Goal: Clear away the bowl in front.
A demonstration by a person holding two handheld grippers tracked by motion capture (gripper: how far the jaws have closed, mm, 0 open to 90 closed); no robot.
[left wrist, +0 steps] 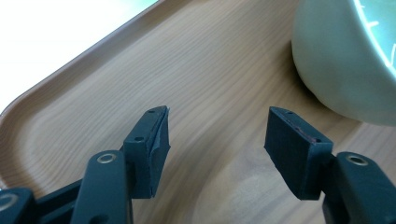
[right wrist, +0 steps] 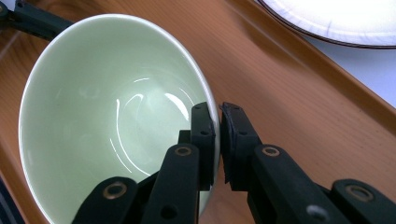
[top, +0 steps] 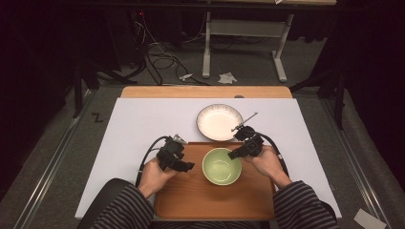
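The right gripper (right wrist: 218,140) pinches the pale green ceramic bowl's (right wrist: 107,116) near rim; the spread left gripper (left wrist: 217,149) waits beside it, empty.

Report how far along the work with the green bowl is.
Done: the right gripper has closed its jaws on the rim of the green bowl, which sits on the wooden tray. In hand: that grip. The left gripper hangs open beside the bowl. Left: lifting or moving it; the white plate lies beyond the tray.

The bowl (top: 221,166) sat on the tray (top: 191,200); the plate (top: 219,122) lay behind it on the surface (top: 138,124).
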